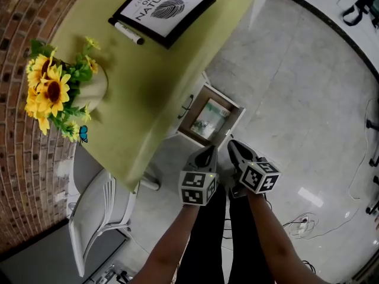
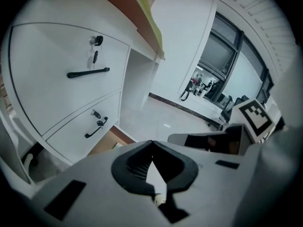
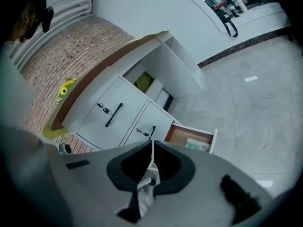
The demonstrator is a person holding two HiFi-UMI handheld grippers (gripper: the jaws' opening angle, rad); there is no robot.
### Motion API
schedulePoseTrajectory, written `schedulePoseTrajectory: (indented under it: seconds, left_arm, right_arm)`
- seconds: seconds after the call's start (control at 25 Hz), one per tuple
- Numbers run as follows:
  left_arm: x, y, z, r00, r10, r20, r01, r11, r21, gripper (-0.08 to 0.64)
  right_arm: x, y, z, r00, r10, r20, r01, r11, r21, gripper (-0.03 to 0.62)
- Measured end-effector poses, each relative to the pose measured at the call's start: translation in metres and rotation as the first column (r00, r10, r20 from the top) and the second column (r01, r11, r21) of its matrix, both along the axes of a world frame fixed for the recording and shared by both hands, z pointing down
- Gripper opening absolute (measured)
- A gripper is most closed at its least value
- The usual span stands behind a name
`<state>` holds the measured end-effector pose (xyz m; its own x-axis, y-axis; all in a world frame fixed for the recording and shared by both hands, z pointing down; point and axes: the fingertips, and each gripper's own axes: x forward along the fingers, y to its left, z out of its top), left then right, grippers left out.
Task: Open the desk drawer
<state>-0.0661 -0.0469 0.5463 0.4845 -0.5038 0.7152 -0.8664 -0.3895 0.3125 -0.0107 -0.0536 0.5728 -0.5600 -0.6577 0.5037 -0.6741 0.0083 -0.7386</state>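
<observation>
The desk's lowest white drawer (image 1: 212,119) stands pulled out over the floor, with a greenish booklet (image 1: 209,118) lying inside. In the right gripper view the open drawer (image 3: 214,141) shows its brown inside and the booklet (image 3: 198,146). My left gripper (image 1: 208,155) and right gripper (image 1: 236,149) hang side by side just in front of the drawer, above the person's legs, touching nothing. Both are shut and hold nothing. The upper drawer fronts carry black handles (image 2: 88,72) and a key (image 2: 95,41). The left gripper (image 2: 152,144) and right gripper (image 3: 152,144) show their jaws meeting.
The green desk top (image 1: 154,70) holds a sunflower pot (image 1: 56,93), a framed print (image 1: 164,8) and a marker (image 1: 126,32). A white chair (image 1: 98,218) stands at the left by the brick wall. Cables (image 1: 308,220) lie on the grey tiled floor to the right.
</observation>
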Motion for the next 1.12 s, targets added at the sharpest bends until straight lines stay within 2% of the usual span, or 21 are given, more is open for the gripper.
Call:
schedulePoseTrajectory:
  seconds: [0.16,0.4,0.6,0.8,0.92,1.04,1.12]
  left_arm:
    - [-0.014,-0.009,0.022,1.000,-0.007,0.025,0.007,1.000,-0.004,0.009]
    - [-0.032,-0.026,0.049,0.999,-0.006,0.052,0.006,1.000,-0.001,0.009]
    - [-0.043,-0.040,0.067,0.998,-0.004,0.065,0.003,1.000,0.014,0.009]
    - [-0.050,-0.050,0.084,0.997,0.017,0.074,-0.018,1.000,0.013,0.009]
    - [-0.059,-0.058,0.092,0.997,0.017,0.079,-0.018,1.000,0.003,0.009]
    - [-0.067,-0.067,0.099,0.996,0.016,0.092,-0.016,1.000,0.000,0.009]
    - [-0.073,-0.073,0.104,0.995,0.011,0.103,-0.012,1.000,0.002,0.009]
  right_arm:
    - [-0.013,-0.012,0.025,0.998,-0.012,0.057,0.014,0.999,-0.036,0.021]
    - [-0.036,-0.036,0.049,0.993,-0.037,0.109,0.041,0.999,-0.035,0.021]
    - [-0.054,-0.059,0.068,0.986,-0.031,0.165,0.038,0.998,-0.042,0.023]
    - [-0.061,-0.081,0.090,0.978,0.013,0.206,0.000,0.998,-0.063,0.025]
    - [-0.073,-0.093,0.103,0.972,0.017,0.235,0.001,0.997,-0.076,0.047]
    - [-0.088,-0.110,0.109,0.961,0.008,0.276,0.010,0.998,-0.063,0.097]
    - [-0.095,-0.122,0.111,0.960,0.004,0.282,0.009,0.999,-0.044,0.097]
